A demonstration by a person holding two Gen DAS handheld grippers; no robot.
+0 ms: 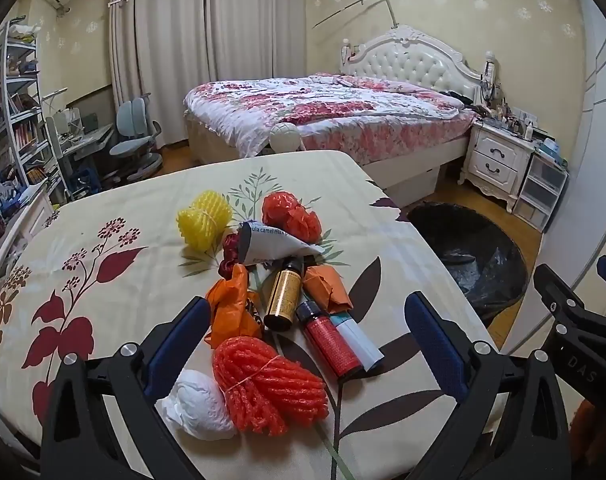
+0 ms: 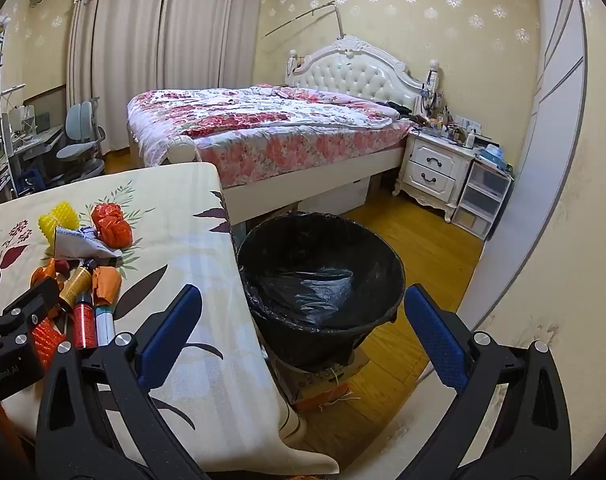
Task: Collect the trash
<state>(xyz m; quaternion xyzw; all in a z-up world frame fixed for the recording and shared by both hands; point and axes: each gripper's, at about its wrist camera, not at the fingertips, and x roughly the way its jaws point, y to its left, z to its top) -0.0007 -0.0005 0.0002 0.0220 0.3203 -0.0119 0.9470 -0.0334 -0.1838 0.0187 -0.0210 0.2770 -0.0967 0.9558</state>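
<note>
A pile of trash lies on the table with a leaf-print cloth point(image 1: 103, 240): a red foam net point(image 1: 267, 388), a white paper wad point(image 1: 201, 406), orange wrappers point(image 1: 231, 304), a gold-labelled bottle point(image 1: 283, 296), a red bottle point(image 1: 331, 340), a white tube point(image 1: 361, 340), a yellow foam net point(image 1: 203, 218), a red bag point(image 1: 291, 214) and a paper cone point(image 1: 275, 244). My left gripper point(image 1: 307, 328) is open above the near end of the pile. My right gripper point(image 2: 303, 320) is open and empty over the black-lined trash bin point(image 2: 323, 276), right of the table.
The bin point(image 1: 475, 256) stands on a cardboard box point(image 2: 323, 384) on the wood floor beside the table edge. A bed point(image 2: 271, 128), a nightstand point(image 2: 435, 172) and drawers point(image 2: 483, 200) stand behind. A desk chair point(image 1: 137, 140) and shelves point(image 1: 15, 112) are at the left.
</note>
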